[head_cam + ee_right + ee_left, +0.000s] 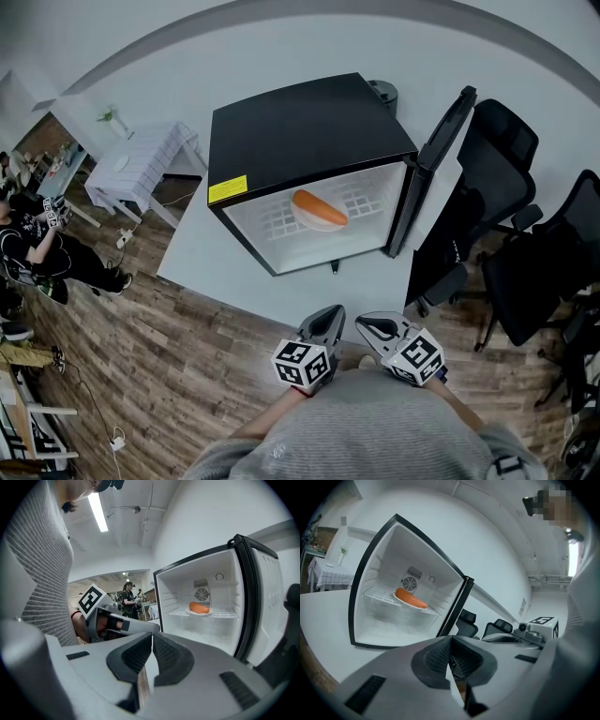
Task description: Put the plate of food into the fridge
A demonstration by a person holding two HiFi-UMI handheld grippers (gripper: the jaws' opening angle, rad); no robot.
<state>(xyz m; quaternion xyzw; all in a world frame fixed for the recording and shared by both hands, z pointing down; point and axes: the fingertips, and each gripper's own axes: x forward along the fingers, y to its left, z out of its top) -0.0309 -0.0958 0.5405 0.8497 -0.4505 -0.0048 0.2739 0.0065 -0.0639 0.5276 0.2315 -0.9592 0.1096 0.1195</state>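
Room: wood-plank floor, white worktop (281, 281) carrying a black fridge (300, 127); office chairs (511, 234) right of fridge, white-clothed table (141, 159) off to fridge's left.
Plate of food (320, 212): inside fridge, on the wire shelf (277, 220), roughly mid-shelf, in front of the fan grille at the back wall. Orange, sausage-like food lying on it.
Long axis: food runs side to side, parallel w/ fridge's open front.
Door (441, 155): wide open, hinged on fridge's right side, edge pointing out toward the chairs.
Left gripper (330, 316): jaws together, nothing btwn them; held low by the person's torso, at the worktop edge opposite fridge's front.
Right gripper (367, 324): same, jaws closed and empty; just beside the left one, on the door side.
Key relation: plate lies straight ahead of both grippers, well apart from them, across bare worktop and past fridge's front. Neither touches plate, shelf or door.
Task state: prob. done bar the door, since the plate sits inside the fridge.
Next move (guess): closing the door. Right gripper is nearer to it; needs a reach fwd and right, then a push toward fridge's front.
Risk: low; the plate looks well inside the shelf, though I can't tell rim clearance to the door.
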